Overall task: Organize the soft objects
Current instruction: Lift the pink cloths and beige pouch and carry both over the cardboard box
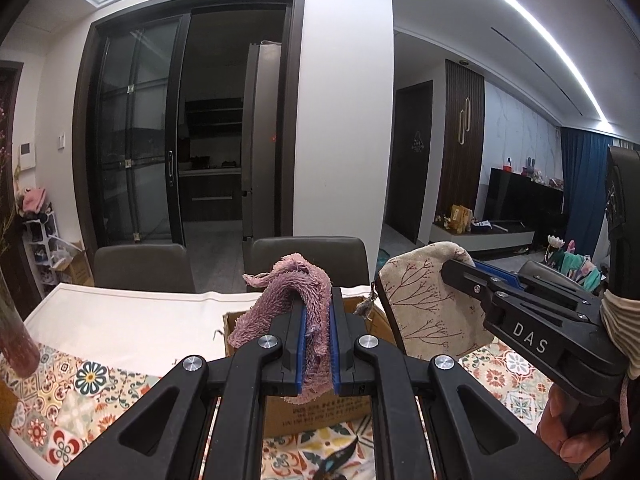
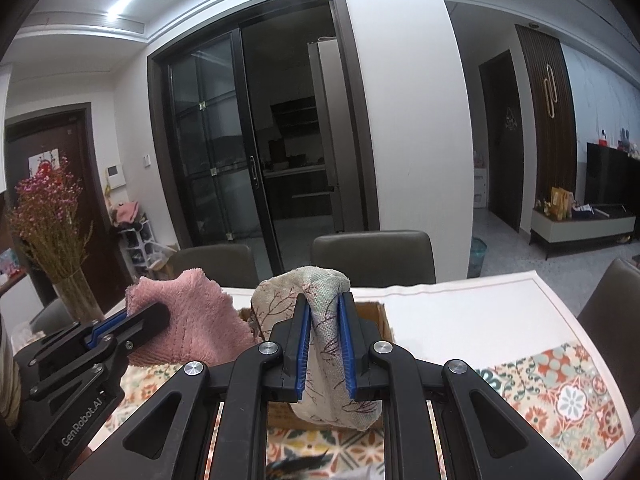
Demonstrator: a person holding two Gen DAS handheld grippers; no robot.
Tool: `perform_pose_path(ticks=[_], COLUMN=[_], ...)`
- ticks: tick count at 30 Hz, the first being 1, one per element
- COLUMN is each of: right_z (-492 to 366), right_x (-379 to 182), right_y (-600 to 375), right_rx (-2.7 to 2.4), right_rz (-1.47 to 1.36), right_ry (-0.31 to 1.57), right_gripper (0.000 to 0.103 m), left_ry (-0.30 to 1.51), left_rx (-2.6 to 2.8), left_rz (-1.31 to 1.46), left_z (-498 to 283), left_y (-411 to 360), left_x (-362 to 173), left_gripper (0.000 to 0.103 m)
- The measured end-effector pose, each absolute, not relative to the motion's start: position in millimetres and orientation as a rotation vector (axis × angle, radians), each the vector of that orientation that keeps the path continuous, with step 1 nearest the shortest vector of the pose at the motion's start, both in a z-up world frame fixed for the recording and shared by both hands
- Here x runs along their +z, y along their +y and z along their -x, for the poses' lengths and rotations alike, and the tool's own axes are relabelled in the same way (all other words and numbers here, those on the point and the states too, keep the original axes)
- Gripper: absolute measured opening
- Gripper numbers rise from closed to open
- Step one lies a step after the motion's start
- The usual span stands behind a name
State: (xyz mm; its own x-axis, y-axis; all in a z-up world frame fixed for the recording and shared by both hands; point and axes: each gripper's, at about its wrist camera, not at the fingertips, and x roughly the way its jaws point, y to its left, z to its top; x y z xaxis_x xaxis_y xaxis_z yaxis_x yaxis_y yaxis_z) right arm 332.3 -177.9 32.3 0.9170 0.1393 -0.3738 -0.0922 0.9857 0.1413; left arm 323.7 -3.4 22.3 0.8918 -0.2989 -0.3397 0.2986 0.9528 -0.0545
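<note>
Basically both grippers carry cloth above the cardboard box (image 1: 320, 412), which sits lower centre of the left-wrist frame, right under the jaws; that drop line is what the next move likely turns on. Far left of that frame: a vase base (image 1: 16, 340) at the edge, then patterned tablecloth (image 1: 80, 380) with a plain white cloth strip (image 1: 132, 312) behind it, open room there. Centre: left gripper (image 1: 317, 340) clamped tight on a pink fuzzy towel (image 1: 288, 296), towel bunched upward out of the fingertips and flopping to the left, tail hanging down between the pads toward the box. Right of it: beige branch-print pouch (image 1: 420, 312) held by the right gripper (image 2: 324, 344), which enters from the lower right of the frame with a hand (image 1: 576, 432) at the corner; pouch long axis runs roughly upright, zipper pull dangling off its left edge near the box's far rim. In the right-wrist view the pouch fills the centre, jaws closed on its middle, lower end hanging over the box opening, pink towel at left just beside it, not clearly touching. Box front rim is hidden by the fingers in both views. Two chair backs (image 1: 308, 260) stand past the table's far edge, clear of both loads. Right half of the table looks free in the right-wrist view
</note>
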Motion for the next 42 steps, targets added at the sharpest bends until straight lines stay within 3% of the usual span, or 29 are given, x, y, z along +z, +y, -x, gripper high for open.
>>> perform_pose_path(ticks=[17,42], right_z=[-385.4,-472.8], right_x=[31.4,-26.4], right_y=[-175.5,-164.7], right_rx=[0.124,0.109], right_rz=[-0.098,-0.069], right_ry=[0.389,0.585], right_gripper=[0.016,0.016], left_ry=[0.401,0.601], left_rx=[-0.313,-0.31], left_rz=[0.004,-0.046], left_z=[-374.2,-436.5], left_y=[-10.1,-28.9], left_x=[4.2,-57.7], left_gripper=[0.011,0.011])
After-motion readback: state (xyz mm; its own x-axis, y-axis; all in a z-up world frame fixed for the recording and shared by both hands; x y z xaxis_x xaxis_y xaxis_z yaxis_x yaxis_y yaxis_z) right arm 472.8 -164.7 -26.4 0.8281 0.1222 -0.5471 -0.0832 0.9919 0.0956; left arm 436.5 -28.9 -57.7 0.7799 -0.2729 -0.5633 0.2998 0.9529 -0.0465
